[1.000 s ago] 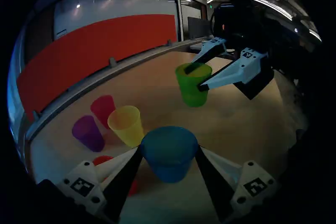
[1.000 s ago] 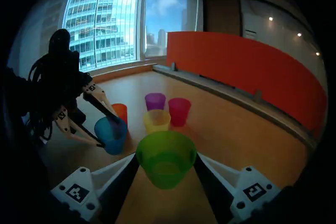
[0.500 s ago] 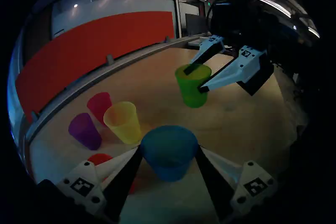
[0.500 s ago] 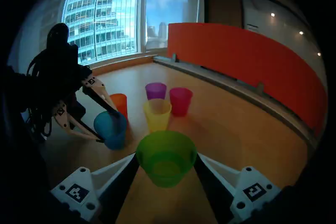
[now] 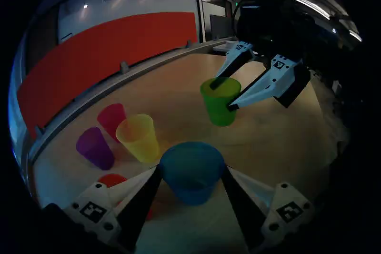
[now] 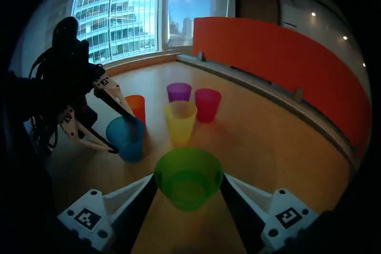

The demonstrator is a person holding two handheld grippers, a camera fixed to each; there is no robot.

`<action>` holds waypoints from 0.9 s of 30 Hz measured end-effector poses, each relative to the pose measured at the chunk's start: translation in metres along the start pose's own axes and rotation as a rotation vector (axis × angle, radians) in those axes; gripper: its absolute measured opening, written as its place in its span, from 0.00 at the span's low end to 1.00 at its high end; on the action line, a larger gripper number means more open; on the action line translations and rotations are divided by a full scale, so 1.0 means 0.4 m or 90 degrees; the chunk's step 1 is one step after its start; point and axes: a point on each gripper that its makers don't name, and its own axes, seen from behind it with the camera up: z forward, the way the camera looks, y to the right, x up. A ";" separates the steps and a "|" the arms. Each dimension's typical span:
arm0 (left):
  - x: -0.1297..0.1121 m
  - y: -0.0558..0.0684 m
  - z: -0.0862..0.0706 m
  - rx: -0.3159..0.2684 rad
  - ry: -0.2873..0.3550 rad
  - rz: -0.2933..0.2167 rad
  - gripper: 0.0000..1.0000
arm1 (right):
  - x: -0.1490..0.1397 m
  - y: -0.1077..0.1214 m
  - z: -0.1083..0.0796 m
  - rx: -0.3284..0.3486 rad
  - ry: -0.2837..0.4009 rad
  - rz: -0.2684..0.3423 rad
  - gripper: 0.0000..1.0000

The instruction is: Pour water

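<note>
- We hold the blue cup (image 5: 191, 182) clenched in the left gripper (image 5: 191, 168) — upright, just right of the yellow cup (image 5: 138, 136).
- Our right gripper (image 6: 188, 176) grasps the green cup (image 6: 188, 189), both fingers on its sides — upright, nearer than the other cups on the wooden table (image 6: 266, 144).

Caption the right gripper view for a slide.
Right claw grips a green cup while the left claw grips a blue cup.

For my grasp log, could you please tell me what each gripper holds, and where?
The left gripper holds the blue cup by its side walls, below the rim; the right gripper holds the green cup the same way.
</note>
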 end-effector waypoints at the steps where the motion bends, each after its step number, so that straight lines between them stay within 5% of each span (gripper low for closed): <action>1: 0.000 0.000 0.000 -0.001 0.000 0.000 0.88 | -0.002 0.000 0.001 0.000 -0.001 -0.001 0.92; 27: -0.039 0.005 -0.017 -0.009 -0.002 -0.016 0.88 | -0.010 -0.001 0.014 -0.010 -0.010 -0.010 0.92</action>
